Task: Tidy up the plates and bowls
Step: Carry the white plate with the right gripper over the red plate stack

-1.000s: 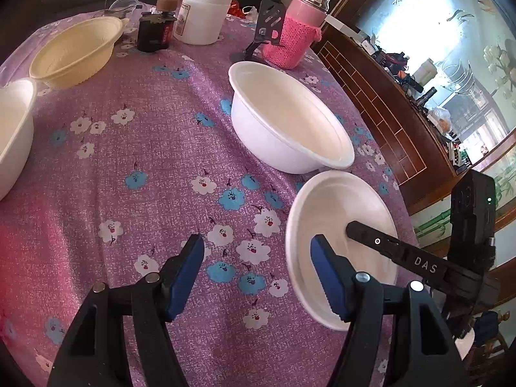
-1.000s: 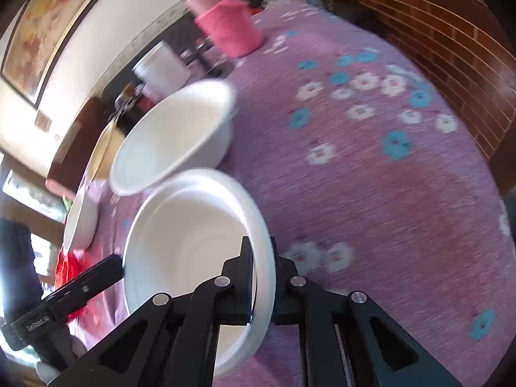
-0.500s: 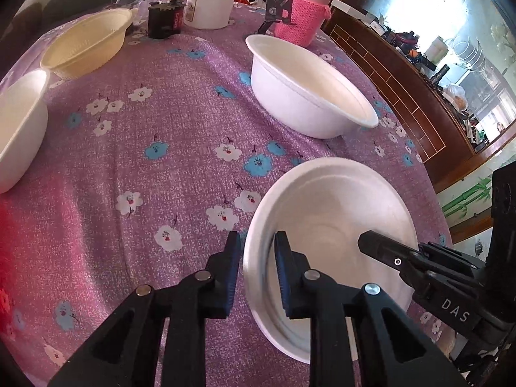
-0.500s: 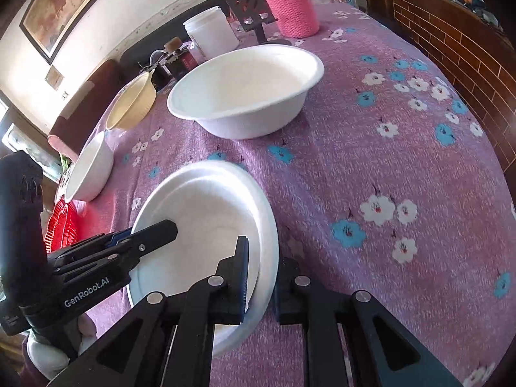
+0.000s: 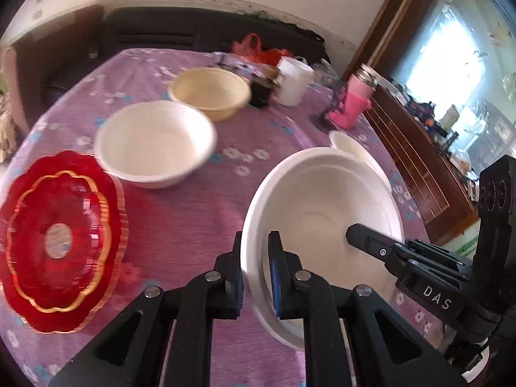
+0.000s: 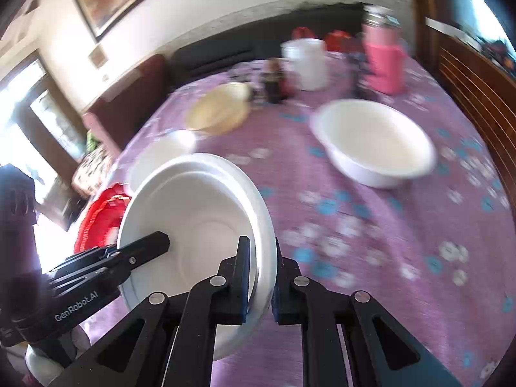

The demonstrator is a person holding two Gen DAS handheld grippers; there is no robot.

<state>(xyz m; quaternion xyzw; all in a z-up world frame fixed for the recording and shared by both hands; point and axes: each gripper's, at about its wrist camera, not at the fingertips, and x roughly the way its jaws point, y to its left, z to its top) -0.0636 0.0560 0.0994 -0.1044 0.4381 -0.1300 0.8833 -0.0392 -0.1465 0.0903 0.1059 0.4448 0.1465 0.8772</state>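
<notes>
both tools, left tool (image 5: 254, 271) and right tool (image 6: 260, 274), clamp the white plate (image 5: 322, 225) rim.

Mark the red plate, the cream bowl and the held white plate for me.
red plate (image 5: 58, 242): left wrist view, on its centre.
cream bowl (image 5: 209, 92): left wrist view, on its inner wall.
held white plate (image 6: 200, 225): right wrist view, on its inner face.
</notes>
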